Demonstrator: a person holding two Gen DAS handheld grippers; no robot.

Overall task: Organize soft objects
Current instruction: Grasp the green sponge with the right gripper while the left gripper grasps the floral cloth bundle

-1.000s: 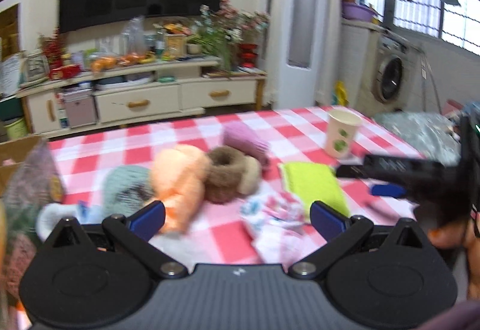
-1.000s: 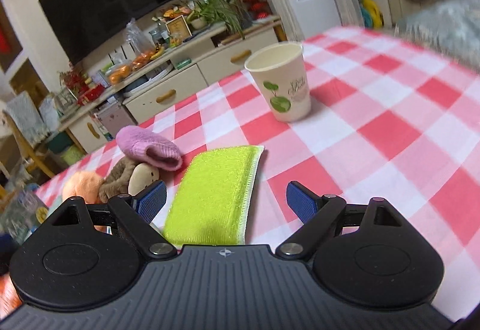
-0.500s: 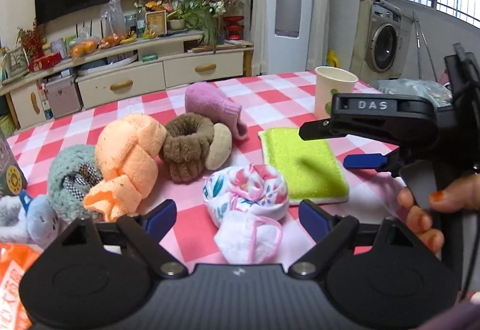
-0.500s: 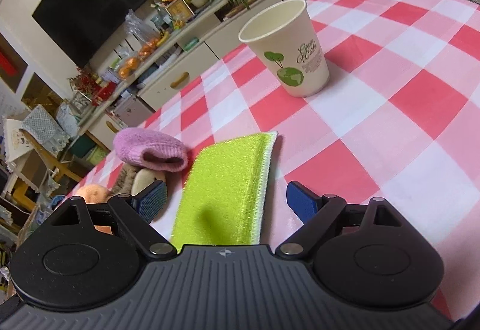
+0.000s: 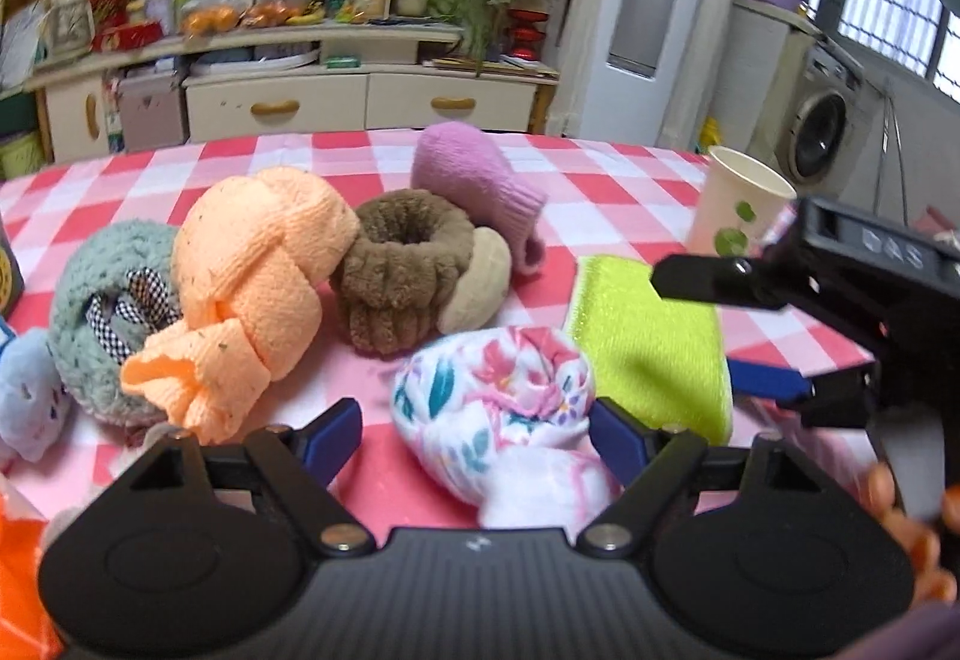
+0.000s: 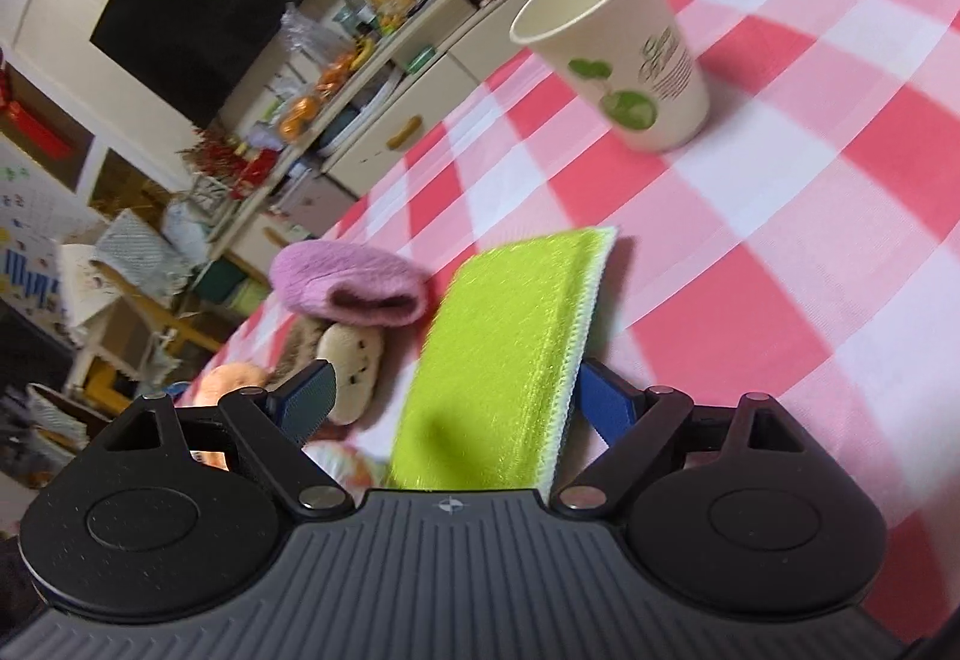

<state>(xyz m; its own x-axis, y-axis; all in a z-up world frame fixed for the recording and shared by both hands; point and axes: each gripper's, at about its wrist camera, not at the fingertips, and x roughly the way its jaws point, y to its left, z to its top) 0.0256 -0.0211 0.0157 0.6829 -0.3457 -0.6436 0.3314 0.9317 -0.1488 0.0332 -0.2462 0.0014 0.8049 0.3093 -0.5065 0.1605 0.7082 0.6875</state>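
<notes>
Left wrist view: my left jaws (image 5: pixel 477 435) have been closing round the floral cloth bundle (image 5: pixel 495 399), not yet pinching.
My right jaws (image 6: pixel 453 402) straddle the green pad (image 6: pixel 510 354) on the desk (image 6: pixel 810 252), open; closing off-centre could snag only loose folds, and the bundle may unroll.

Right gripper (image 6: pixel 450 408) open over checked tablecloth (image 6: pixel 810 252) — green sponge (image 6: pixel 510 354) lying flat between blue pads, right pad just beside its edge. Paper cup (image 6: pixel 618 48) upright beyond, well apart. Pink sock (image 6: pixel 348 285) left of sponge — beige plush (image 6: pixel 351 360) below it.
</notes>
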